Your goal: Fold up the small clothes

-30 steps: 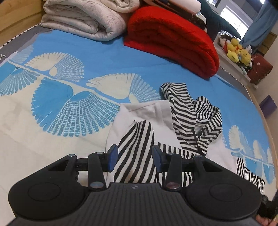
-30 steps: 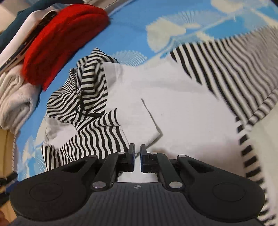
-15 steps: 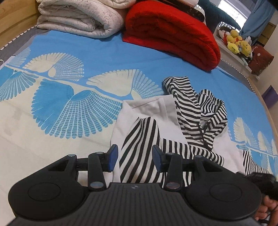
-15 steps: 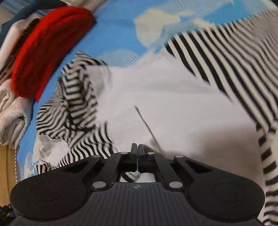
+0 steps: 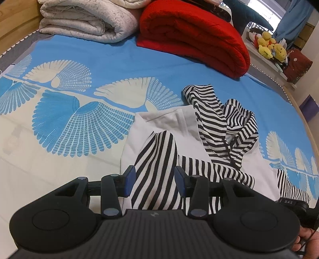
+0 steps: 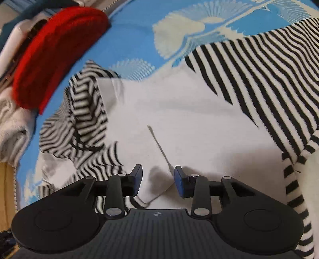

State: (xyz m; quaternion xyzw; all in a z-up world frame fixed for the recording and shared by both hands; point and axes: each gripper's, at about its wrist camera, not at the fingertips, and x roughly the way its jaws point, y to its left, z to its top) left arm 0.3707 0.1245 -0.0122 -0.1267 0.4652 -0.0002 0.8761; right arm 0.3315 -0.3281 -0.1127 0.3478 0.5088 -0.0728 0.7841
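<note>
A small white garment with black-and-white striped sleeves and hood lies on the blue patterned bedspread. My left gripper is open just above a striped sleeve folded over the white body. My right gripper is open and empty over a folded white corner of the same garment. The striped hood lies bunched to its left. The right gripper also shows at the lower right of the left wrist view.
A folded red blanket and a folded grey-white quilt lie at the far end of the bed. Yellow plush toys sit on a shelf beyond the right edge. The wooden bed frame runs along the left.
My right gripper was shut on the white corner and has now opened, leaving the corner lying folded. My left gripper stayed open and moved slightly forward over the sleeve.
</note>
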